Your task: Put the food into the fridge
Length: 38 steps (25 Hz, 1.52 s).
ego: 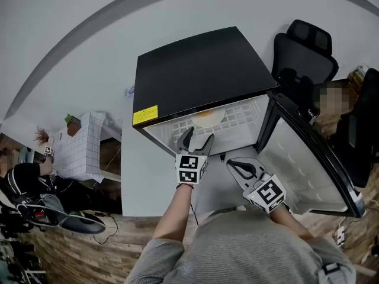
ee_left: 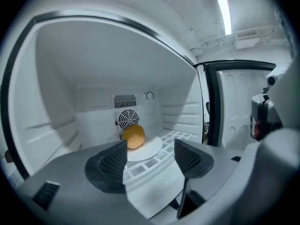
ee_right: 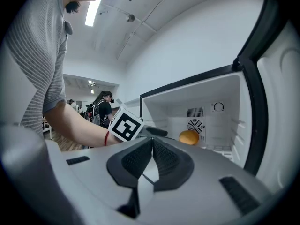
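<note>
The left gripper (ee_left: 150,147) hangs at the mouth of the fridge (ego: 195,70) with its jaws spread wide and nothing between them. Through the gap I see only the white plate (ee_left: 152,143) lying further in. The food (ee_left: 134,137), a round orange-yellow piece, sits on that plate toward the back, just in front of the small fan grille (ee_left: 127,118). To my eye the open, empty jaws level with the shelf mean the placing itself is done. The plate lies flat and well inside, so it should clear the door.

The right gripper (ee_right: 152,143) is lower and nearer the person's body, its jaws pressed together on nothing. It sits close to the open door (ego: 302,158), which swings out to the right. I would guess it is parked there out of the way, handy for pushing the door shut.

The plate rests on a white grid shelf (ee_left: 180,136). Its open squares give a level seat, though a rim could catch on them if dragged. The fridge is a small black box with a yellow sticker (ego: 145,115) on its front edge, standing against a pale wall. A black office chair (ego: 305,52) stands behind it to the right, over wooden flooring (ego: 71,253). Other people (ee_right: 104,108) stand further off in the room.
</note>
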Available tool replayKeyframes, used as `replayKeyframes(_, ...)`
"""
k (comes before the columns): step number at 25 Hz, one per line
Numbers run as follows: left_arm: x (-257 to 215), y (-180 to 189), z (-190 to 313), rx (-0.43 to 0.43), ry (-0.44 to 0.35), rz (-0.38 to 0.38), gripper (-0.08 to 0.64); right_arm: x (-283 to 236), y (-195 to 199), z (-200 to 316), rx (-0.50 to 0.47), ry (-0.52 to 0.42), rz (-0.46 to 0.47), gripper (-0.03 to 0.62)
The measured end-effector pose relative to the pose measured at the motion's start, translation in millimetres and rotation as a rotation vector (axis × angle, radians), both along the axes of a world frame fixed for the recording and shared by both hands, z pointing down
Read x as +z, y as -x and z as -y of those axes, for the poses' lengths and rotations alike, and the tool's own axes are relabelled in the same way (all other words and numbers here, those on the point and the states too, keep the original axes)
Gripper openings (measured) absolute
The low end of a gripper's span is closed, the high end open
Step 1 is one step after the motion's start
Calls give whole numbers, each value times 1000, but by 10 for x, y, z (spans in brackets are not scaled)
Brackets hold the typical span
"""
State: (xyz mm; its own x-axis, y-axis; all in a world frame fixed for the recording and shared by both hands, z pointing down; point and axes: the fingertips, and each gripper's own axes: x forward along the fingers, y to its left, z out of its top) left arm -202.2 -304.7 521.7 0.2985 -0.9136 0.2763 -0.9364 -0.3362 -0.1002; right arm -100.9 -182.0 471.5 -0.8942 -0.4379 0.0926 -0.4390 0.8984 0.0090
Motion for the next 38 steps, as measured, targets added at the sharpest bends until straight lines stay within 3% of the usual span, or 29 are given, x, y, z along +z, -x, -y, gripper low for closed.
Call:
replayKeyframes(7,-78,-235,-379,11,-52,-64,302,14,-22,49,22,-10,28,12)
replayKeyframes(11,-157,-343,-586,10,-84,-75,253,-21,-47,82,33,-6,39,12)
replayKeyframes(13,-227,-377,-726,-1,-113,-89,195,-14,-68,89,39,-1,34,12)
replayKeyframes(16,-327,-377,-960,-26,-145,-112,9,-50,-67,84,36,-8,41,12)
replayKeyframes(20,-458,-379,-1160,-29,-165,-149,9,-38,-82,98,41,-7,40,12)
replayKeyframes(25,-536,-464,-1211,11,-177,-114,9,-71,-44,83,31,-10,43,12)
replayKeyframes(32,-606,-617,-1234,67,-202,-131,9,-94,-35,65,30,-17,49,13)
replayKeyframes(38,-549,-681,-1270,92,-174,-158,9,-99,-61,63,40,-11,34,12)
